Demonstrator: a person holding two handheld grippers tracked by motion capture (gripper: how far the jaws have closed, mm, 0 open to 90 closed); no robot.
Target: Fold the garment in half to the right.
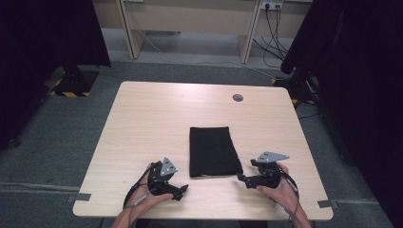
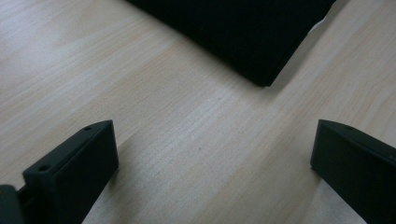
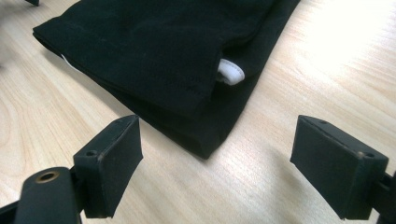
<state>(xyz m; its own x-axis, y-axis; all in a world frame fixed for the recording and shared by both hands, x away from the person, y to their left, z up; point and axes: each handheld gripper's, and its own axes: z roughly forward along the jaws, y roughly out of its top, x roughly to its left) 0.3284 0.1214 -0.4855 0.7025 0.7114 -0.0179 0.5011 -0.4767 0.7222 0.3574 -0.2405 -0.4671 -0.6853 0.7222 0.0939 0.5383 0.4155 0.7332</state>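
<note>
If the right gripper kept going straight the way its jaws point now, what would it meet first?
Most likely the near corner of the folded black cloth, which lies just ahead between the open jaws of the right gripper. Only a short strip of the pale wooden table lies before it; the exact gap is hard to judge.

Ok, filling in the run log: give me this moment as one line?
left gripper: open, beside cloth | right gripper: open, at near corner | folded black cloth: flat on table, untouched

We hold two black grippers, the left gripper (image 1: 183,189) and the right gripper (image 1: 240,178), each topped with a grey three-cornered plate. Black cables trail back. Our blocky jaws carry small screw holes.
</note>
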